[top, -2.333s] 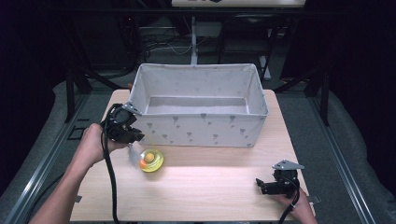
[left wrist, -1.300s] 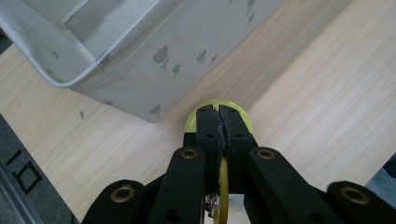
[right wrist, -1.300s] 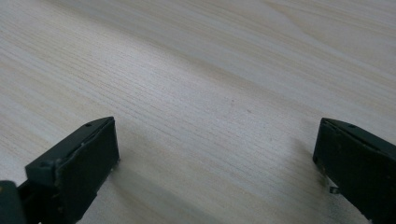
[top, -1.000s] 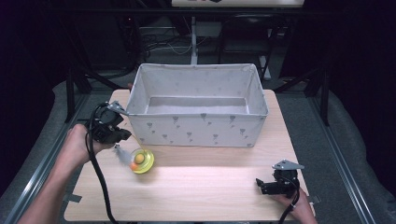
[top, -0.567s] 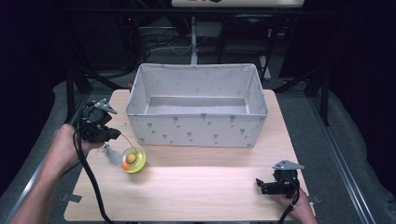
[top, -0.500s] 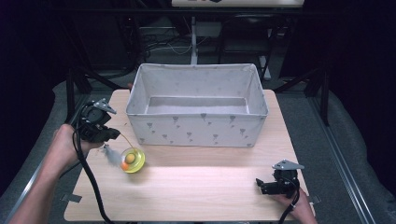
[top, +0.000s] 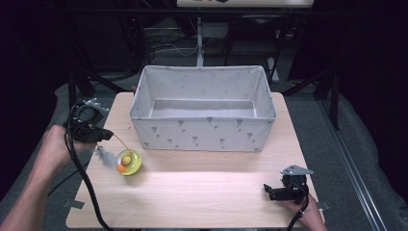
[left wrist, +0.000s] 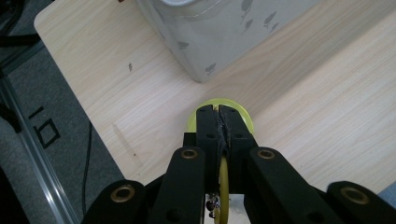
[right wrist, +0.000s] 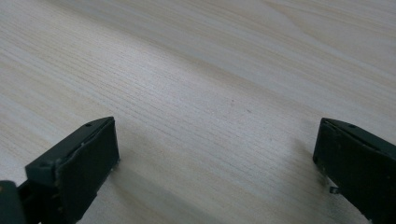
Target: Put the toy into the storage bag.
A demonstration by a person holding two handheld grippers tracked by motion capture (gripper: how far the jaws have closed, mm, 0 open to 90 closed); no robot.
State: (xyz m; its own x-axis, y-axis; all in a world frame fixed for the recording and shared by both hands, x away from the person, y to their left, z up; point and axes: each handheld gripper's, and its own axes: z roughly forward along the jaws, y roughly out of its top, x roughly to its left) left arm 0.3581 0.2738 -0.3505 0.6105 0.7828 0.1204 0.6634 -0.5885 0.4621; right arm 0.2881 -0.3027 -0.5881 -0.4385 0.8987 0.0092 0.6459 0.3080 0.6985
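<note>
Your left gripper (left wrist: 219,112) is clamped on the thin wand of a cat toy (top: 126,161) — its yellow disc dangles just beyond the jaws, beside the fabric bin (top: 202,132). Your right gripper (right wrist: 215,154) rests wide open and empty on the table (right wrist: 224,70), well apart.

Dark room, seemingly grey floor (top: 351,139)
</note>
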